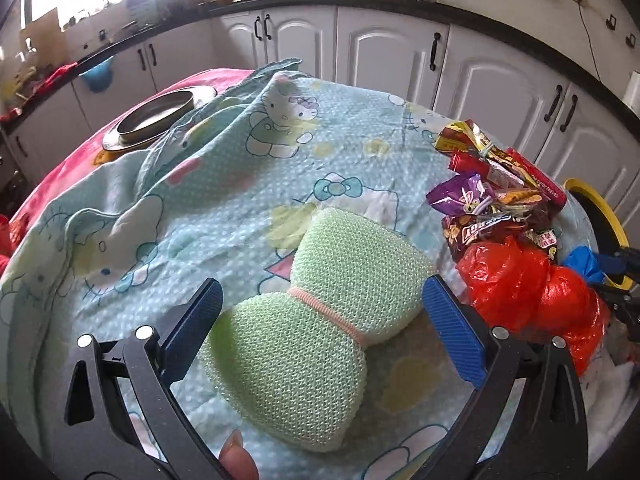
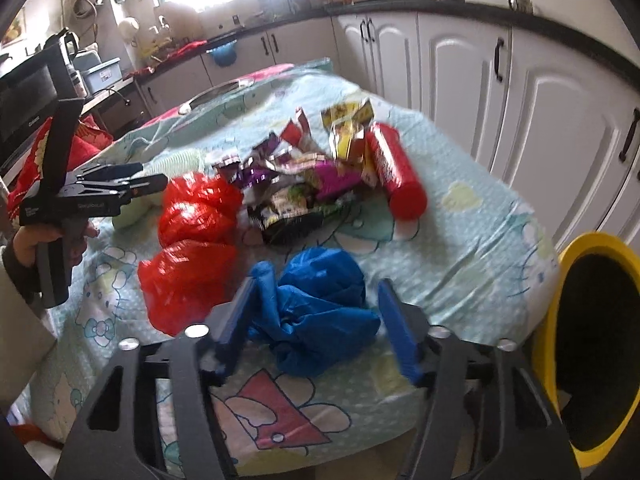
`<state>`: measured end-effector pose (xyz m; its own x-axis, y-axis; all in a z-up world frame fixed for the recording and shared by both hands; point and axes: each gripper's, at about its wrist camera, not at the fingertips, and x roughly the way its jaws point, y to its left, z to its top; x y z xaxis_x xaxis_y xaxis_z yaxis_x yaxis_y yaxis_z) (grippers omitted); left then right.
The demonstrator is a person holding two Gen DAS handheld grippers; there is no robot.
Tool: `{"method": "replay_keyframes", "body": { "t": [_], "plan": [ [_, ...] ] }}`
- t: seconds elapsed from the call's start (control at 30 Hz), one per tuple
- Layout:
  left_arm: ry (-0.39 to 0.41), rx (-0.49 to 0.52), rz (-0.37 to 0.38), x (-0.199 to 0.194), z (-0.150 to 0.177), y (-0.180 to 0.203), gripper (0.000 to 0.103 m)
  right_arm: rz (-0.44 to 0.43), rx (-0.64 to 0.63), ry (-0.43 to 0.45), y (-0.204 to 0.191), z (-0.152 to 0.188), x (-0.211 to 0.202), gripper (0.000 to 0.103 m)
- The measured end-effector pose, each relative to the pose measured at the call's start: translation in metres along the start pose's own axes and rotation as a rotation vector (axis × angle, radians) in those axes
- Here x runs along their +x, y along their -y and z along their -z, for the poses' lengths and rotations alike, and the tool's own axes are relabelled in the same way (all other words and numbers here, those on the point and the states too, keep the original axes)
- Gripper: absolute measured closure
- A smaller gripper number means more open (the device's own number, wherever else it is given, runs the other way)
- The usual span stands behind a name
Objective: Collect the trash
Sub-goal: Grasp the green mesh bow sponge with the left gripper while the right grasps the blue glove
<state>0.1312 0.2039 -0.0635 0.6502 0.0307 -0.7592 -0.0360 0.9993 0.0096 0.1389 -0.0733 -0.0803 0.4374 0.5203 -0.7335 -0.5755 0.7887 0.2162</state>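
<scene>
My left gripper is open, its blue pads on either side of a green knitted sponge tied with a pink band; neither pad presses on it. To its right lie a red plastic bag and a heap of snack wrappers. In the right wrist view my right gripper straddles a crumpled blue plastic bag. The left pad rests against the bag and a thin gap shows at the right pad. The red bag, the wrappers and a red tube lie beyond.
A cartoon-print cloth covers the table. A steel plate sits at its far left. A yellow-rimmed bin stands off the table's right edge. White cabinets run behind. A hand holds the left gripper at the left.
</scene>
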Motion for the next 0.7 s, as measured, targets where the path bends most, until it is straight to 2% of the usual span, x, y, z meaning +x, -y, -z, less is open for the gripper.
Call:
{"method": "replay_keyframes", "body": {
  "t": [0.13, 0.23, 0.53, 0.6, 0.63, 0.67, 0.7],
  "plan": [
    [-0.004, -0.012, 0.017, 0.004, 0.002, -0.003, 0.012, -0.018, 0.014, -0.005, 0.002, 0.004, 0.000, 0.071],
    [0.000, -0.007, 0.009, 0.002, 0.005, 0.000, 0.017, -0.029, 0.020, -0.002, 0.003, 0.008, -0.001, 0.077],
    [0.016, -0.033, -0.035, -0.016, 0.012, 0.005, 0.047, -0.021, 0.043, 0.064, 0.006, 0.012, -0.021, 0.083],
    [0.032, -0.055, -0.055, -0.023, 0.013, 0.003, 0.068, -0.017, 0.035, 0.075, 0.005, 0.010, -0.026, 0.083],
    [0.033, -0.075, -0.047, -0.027, 0.012, -0.001, 0.075, -0.016, 0.034, 0.083, 0.005, 0.009, -0.028, 0.083],
    [0.036, -0.095, -0.019, -0.030, 0.012, -0.004, 0.090, -0.020, 0.033, 0.092, 0.005, 0.008, -0.031, 0.083],
    [0.042, -0.106, -0.022, -0.032, 0.011, -0.006, 0.103, -0.023, 0.032, 0.096, 0.005, 0.007, -0.033, 0.083]
  ]
}}
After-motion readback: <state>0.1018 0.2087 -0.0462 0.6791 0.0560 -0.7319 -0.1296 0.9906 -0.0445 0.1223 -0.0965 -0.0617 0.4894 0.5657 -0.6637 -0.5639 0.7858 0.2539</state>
